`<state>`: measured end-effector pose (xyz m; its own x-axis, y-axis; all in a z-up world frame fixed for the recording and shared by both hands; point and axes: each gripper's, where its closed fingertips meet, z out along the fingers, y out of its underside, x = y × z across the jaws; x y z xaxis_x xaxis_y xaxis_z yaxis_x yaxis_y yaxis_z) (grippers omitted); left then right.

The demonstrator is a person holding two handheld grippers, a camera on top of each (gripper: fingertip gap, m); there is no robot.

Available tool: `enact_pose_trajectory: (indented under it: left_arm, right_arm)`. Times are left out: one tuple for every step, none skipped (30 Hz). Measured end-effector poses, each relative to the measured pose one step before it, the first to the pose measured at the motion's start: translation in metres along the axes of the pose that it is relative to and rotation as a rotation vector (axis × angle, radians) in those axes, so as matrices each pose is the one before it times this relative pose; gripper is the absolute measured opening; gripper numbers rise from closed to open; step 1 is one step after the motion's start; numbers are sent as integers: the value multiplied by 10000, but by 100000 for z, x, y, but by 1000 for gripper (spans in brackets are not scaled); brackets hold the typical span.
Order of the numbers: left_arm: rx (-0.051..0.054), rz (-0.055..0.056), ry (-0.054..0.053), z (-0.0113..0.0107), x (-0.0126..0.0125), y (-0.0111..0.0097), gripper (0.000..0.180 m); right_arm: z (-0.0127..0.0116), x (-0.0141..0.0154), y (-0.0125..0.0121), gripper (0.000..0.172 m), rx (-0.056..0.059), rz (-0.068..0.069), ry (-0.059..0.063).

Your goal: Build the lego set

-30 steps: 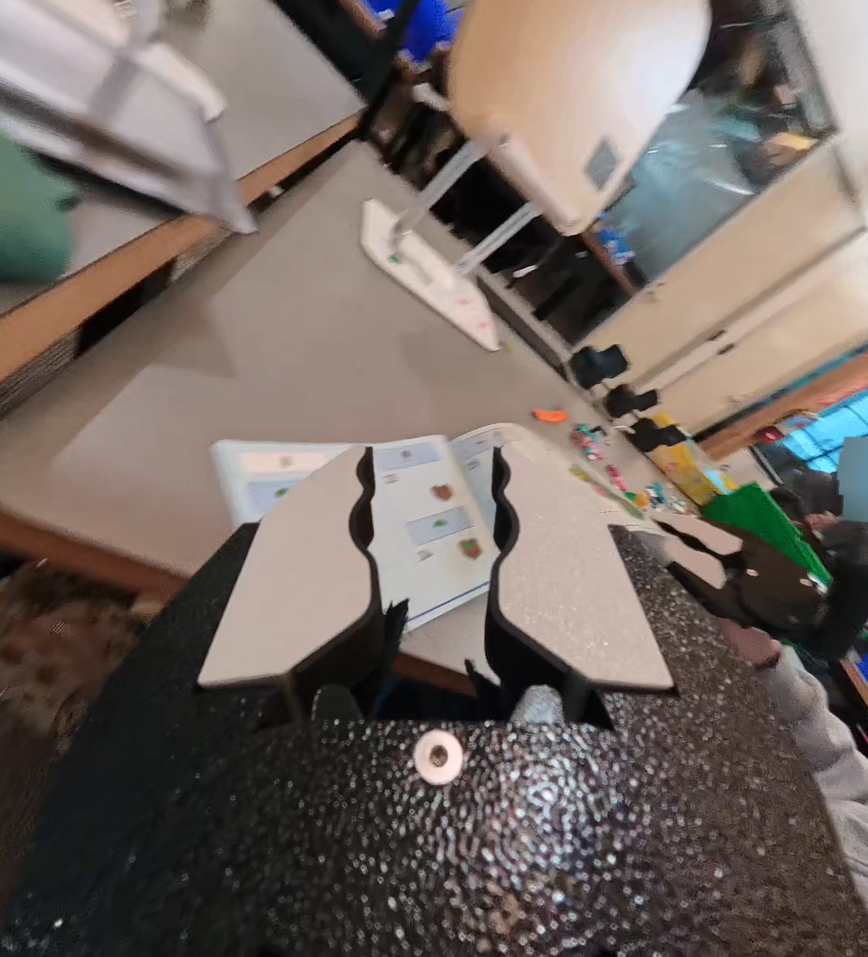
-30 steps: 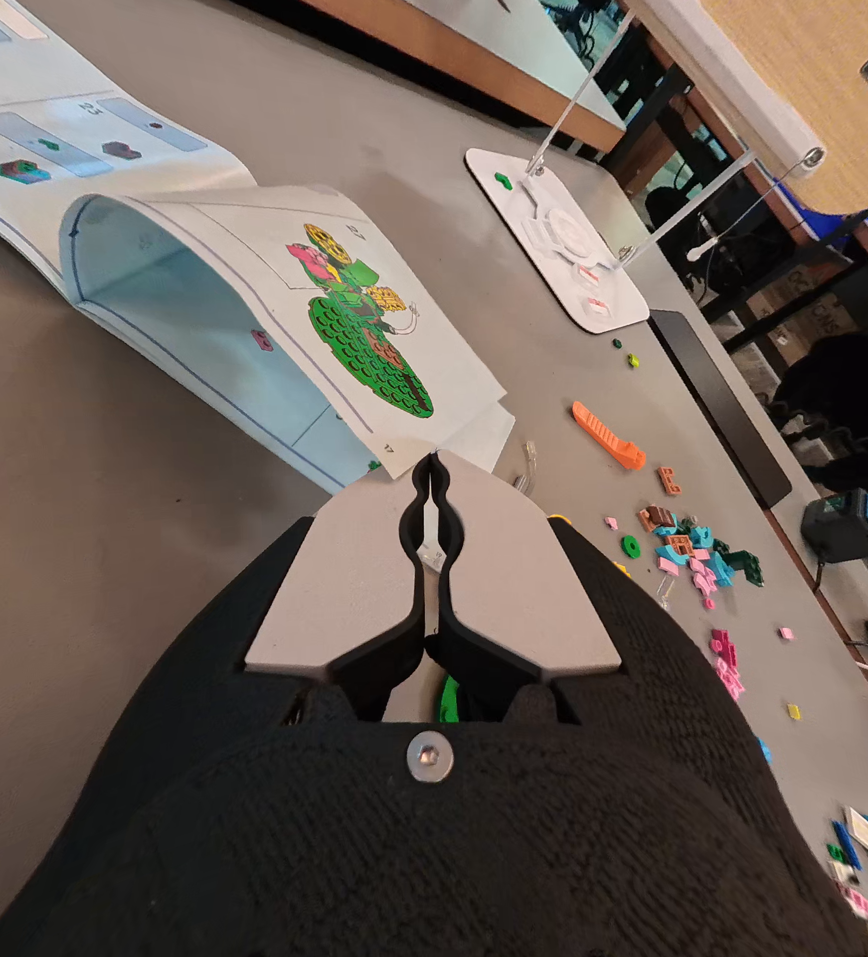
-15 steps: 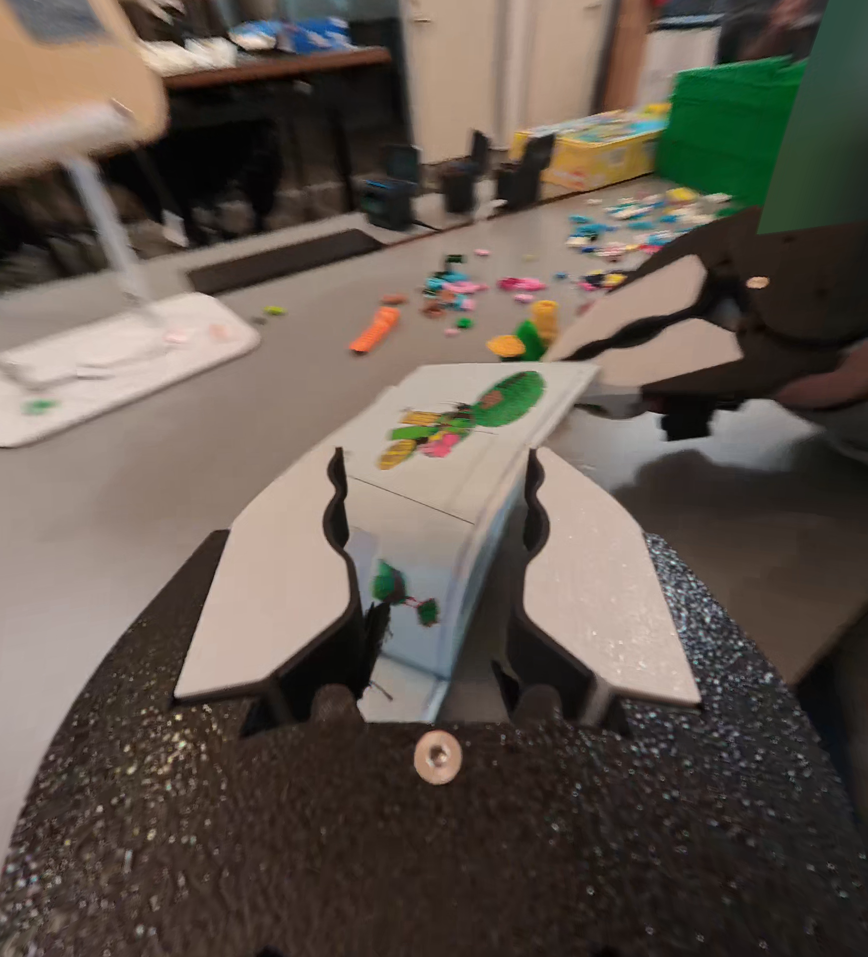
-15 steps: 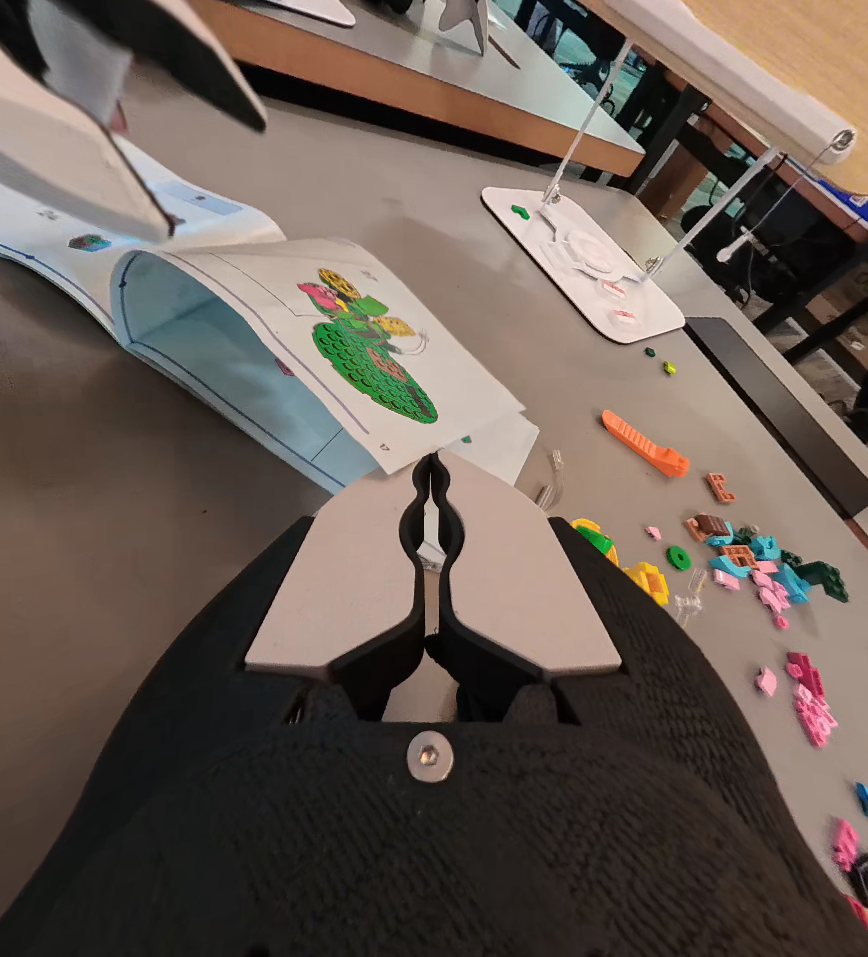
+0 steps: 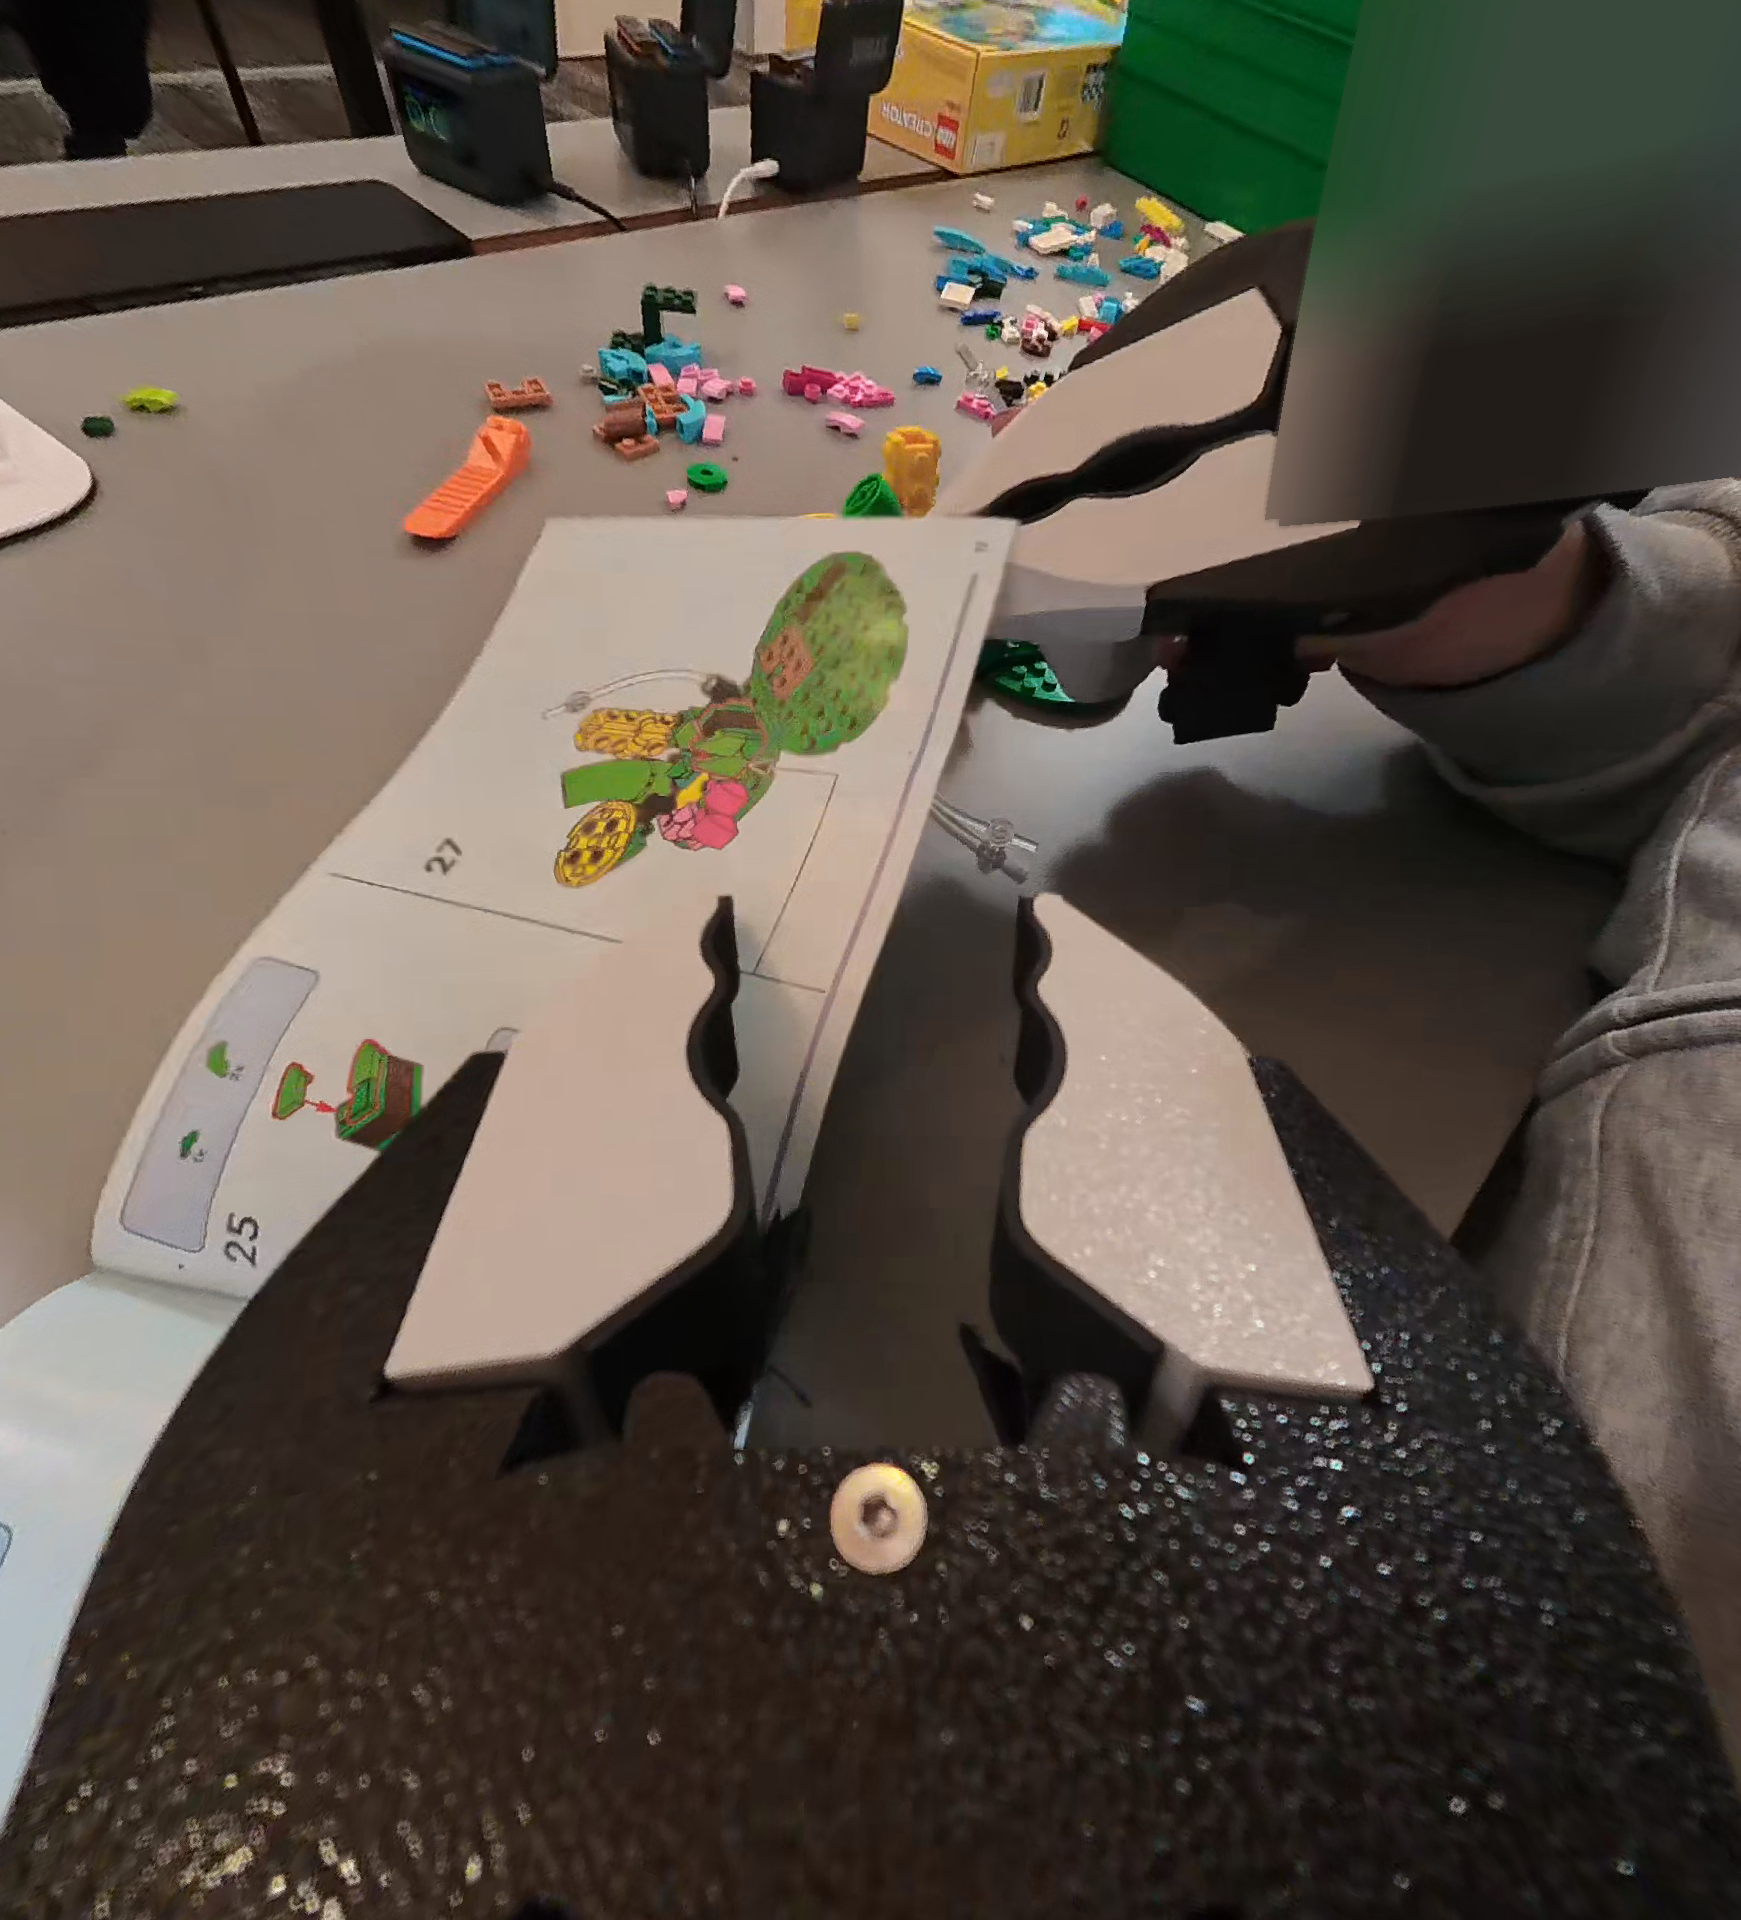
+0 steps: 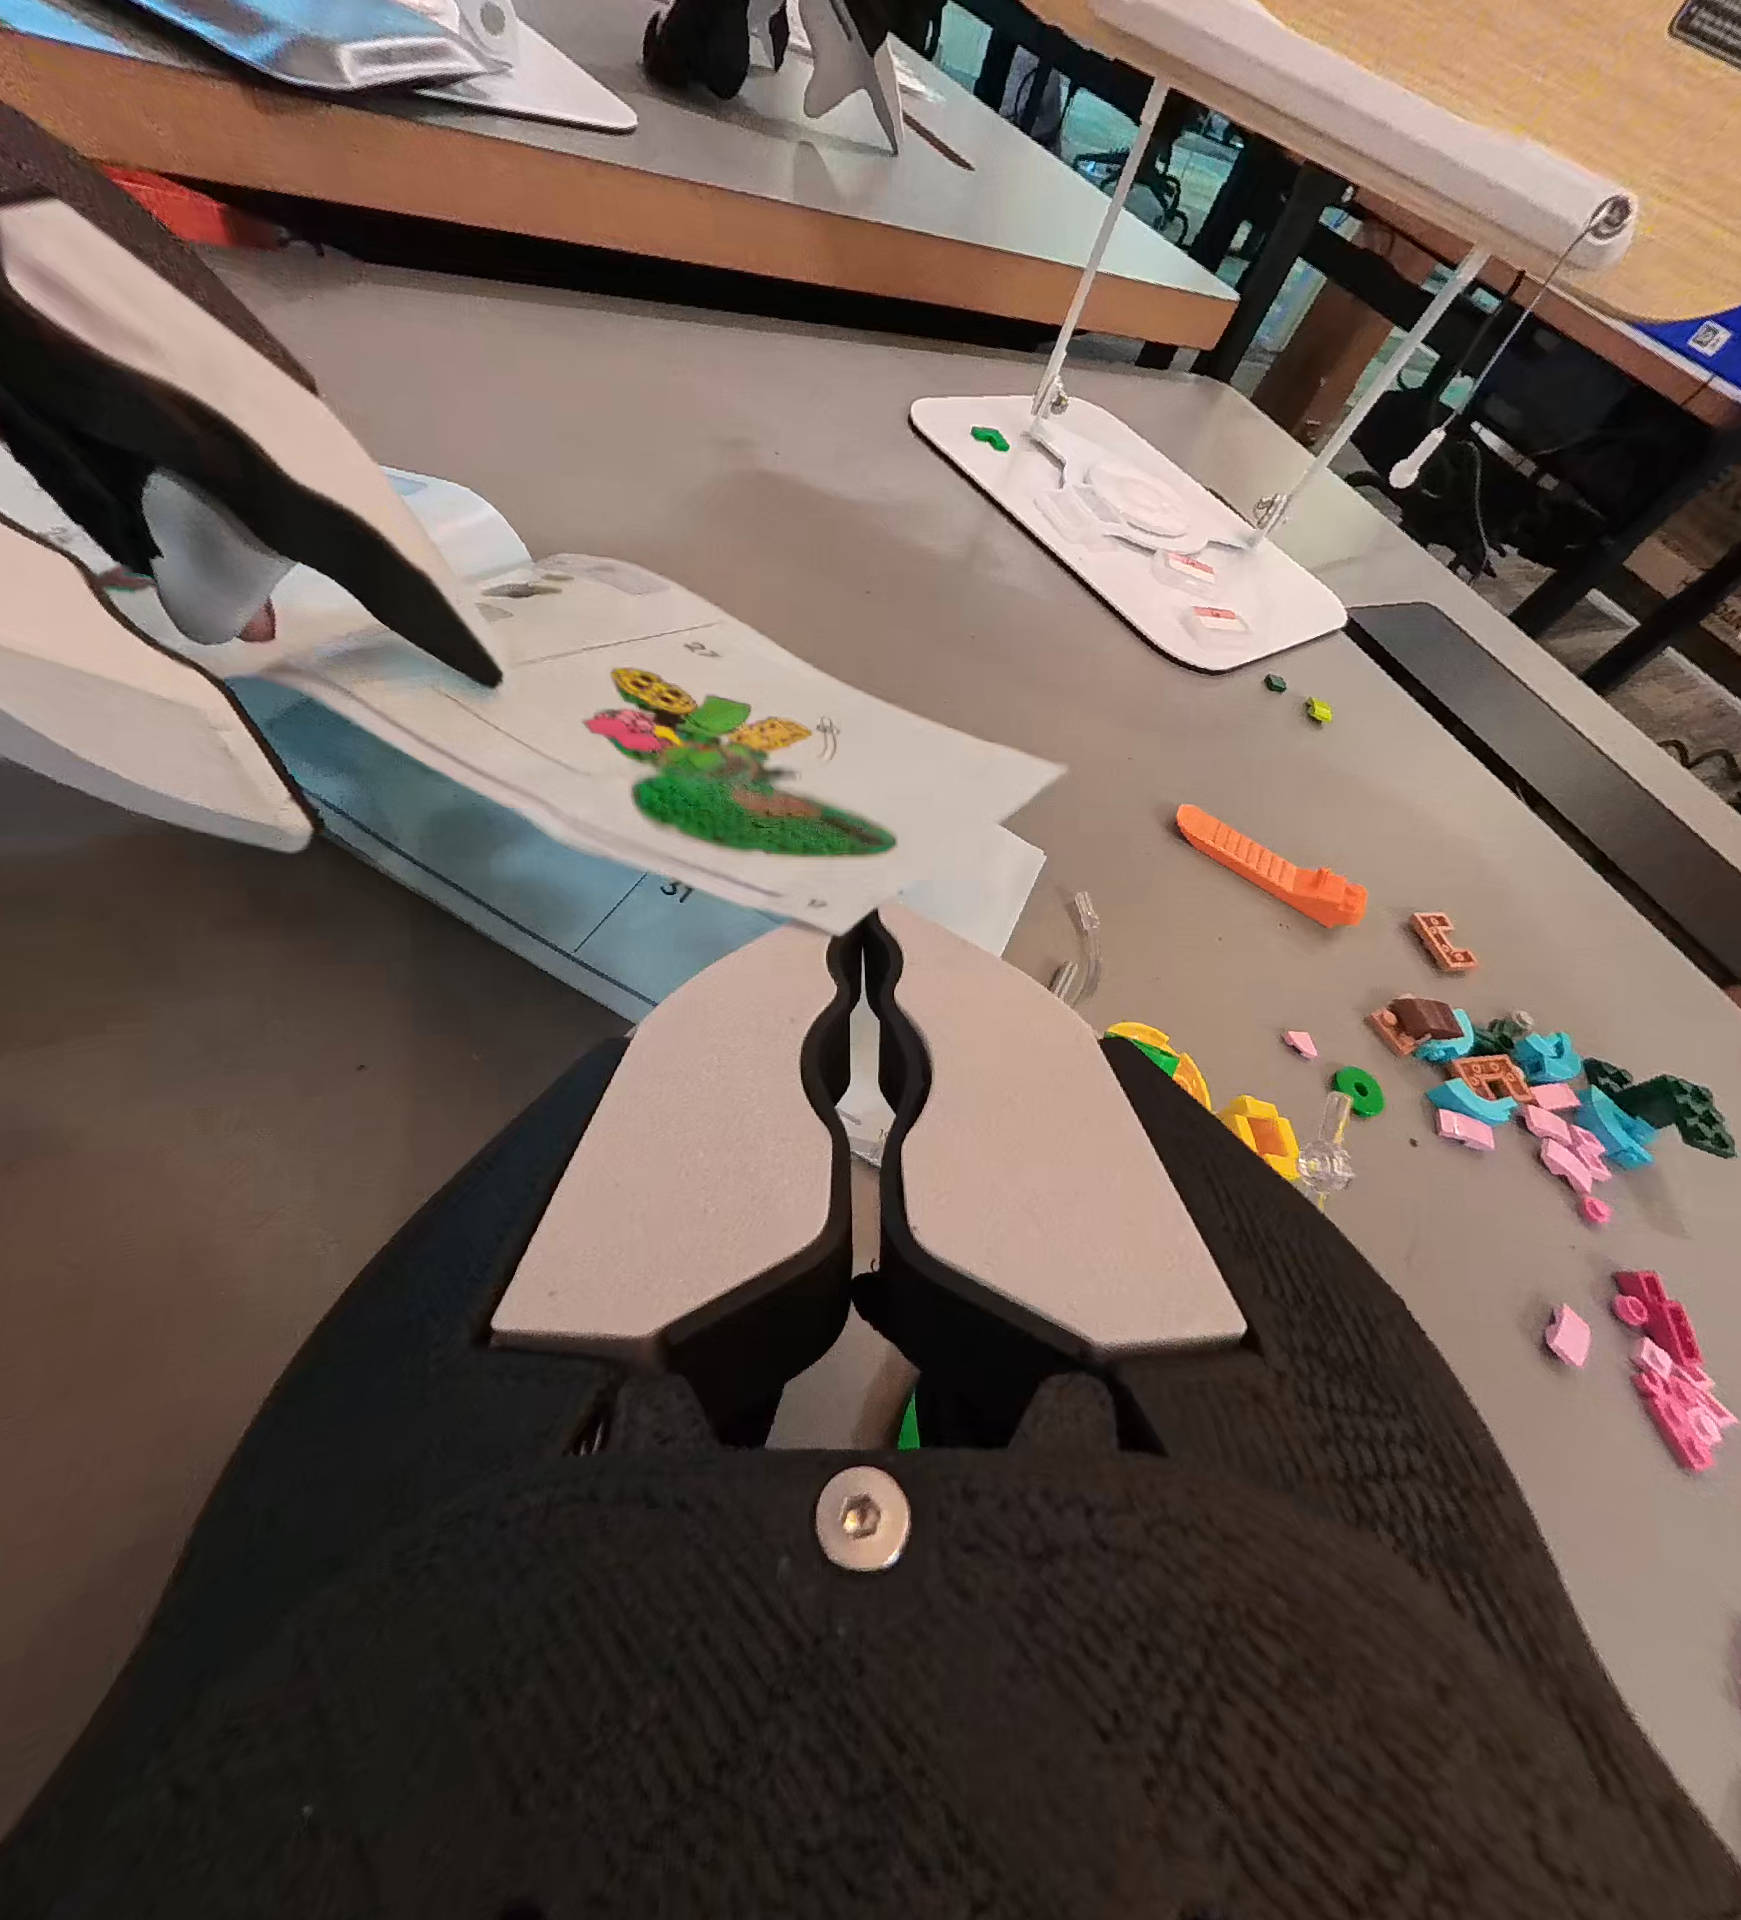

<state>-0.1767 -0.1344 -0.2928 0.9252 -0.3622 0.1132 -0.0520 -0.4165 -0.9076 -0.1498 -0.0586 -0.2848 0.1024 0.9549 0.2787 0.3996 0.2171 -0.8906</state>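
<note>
The left hand-held gripper (image 5: 871,914) stands with its jaws well apart over the near edge of a raised white paper page (image 5: 700,727) of an instruction booklet printed with a green, yellow and pink brick model. That edge runs between the two fingers, close along the left finger (image 5: 617,1122), while the right finger (image 5: 1146,1143) stands clear of it with dark grey surface (image 5: 222,675) showing in the gap, so nothing is pinched. The page's long axis runs away from this gripper toward the right hand-held gripper (image 6: 864,930), whose jaws are closed, tips together, at the page's far corner; whether paper is caught between them cannot be told. From the right wrist view the page (image 6: 741,769) lies straight ahead and slightly left, lifted above a pale blue page (image 6: 492,862) underneath. An orange plastic brick separator (image 6: 1271,868) and scattered small coloured bricks (image 6: 1531,1091) lie well to the right.
</note>
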Motion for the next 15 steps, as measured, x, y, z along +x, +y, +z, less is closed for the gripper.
enact_pose_trajectory:
  left_arm:
    - [-17, 22, 28, 39, 76, 29, 50]
    - [-17, 14, 21, 31, 64, 19, 50]
    - [-24, 3, 9, 27, 34, 26, 50]
    - [-42, -13, 19, 19, 37, 77, 50]
    - [-52, -26, 15, 25, 16, 114, 50]
    - [-52, -31, 2, 29, -11, 110, 50]
    - [-54, -31, 26, 44, 34, 106, 50]
    - [-52, -38, 41, 54, 56, 98, 50]
    - [-38, -28, 28, 55, 33, 63, 50]
    - [-26, 2, -23, 34, -21, 32, 50]
    - [-29, 11, -66, -26, -92, 29, 50]
    - [12, -5, -73, -81, -130, -33, 50]
    - [74, -38, -55, -149, -126, -109, 50]
    - [104, -68, -20, -159, -102, -152, 50]
    - [93, -76, 10, -134, -59, -123, 50]
  right_arm:
    - [-16, -16, -23, 0, 13, -2, -2]
    - [2, -20, -16, 0, 9, -7, -5]
    - [10, -10, -7, 0, 4, -15, 9]
    - [5, -17, 11, 0, -5, -21, 10]
    - [19, -16, 22, 0, -16, -16, 0]
    - [17, -20, 34, 0, -13, -4, -2]
    - [31, -20, 55, 0, -28, -5, -6]
    - [28, -22, 83, 0, -47, -17, -4]
    - [26, -3, 58, 0, -32, -22, 5]
    - [18, 7, 46, 0, -26, -22, 10]
    - [-11, 30, 26, 0, -25, -19, 21]
    - [-43, 58, -15, 0, -11, -19, 31]
    - [-79, 119, -40, 0, 3, -23, 59]
    - [-119, 193, -73, 0, 15, -33, 89]
    - [-122, 187, -91, 0, 11, -34, 87]
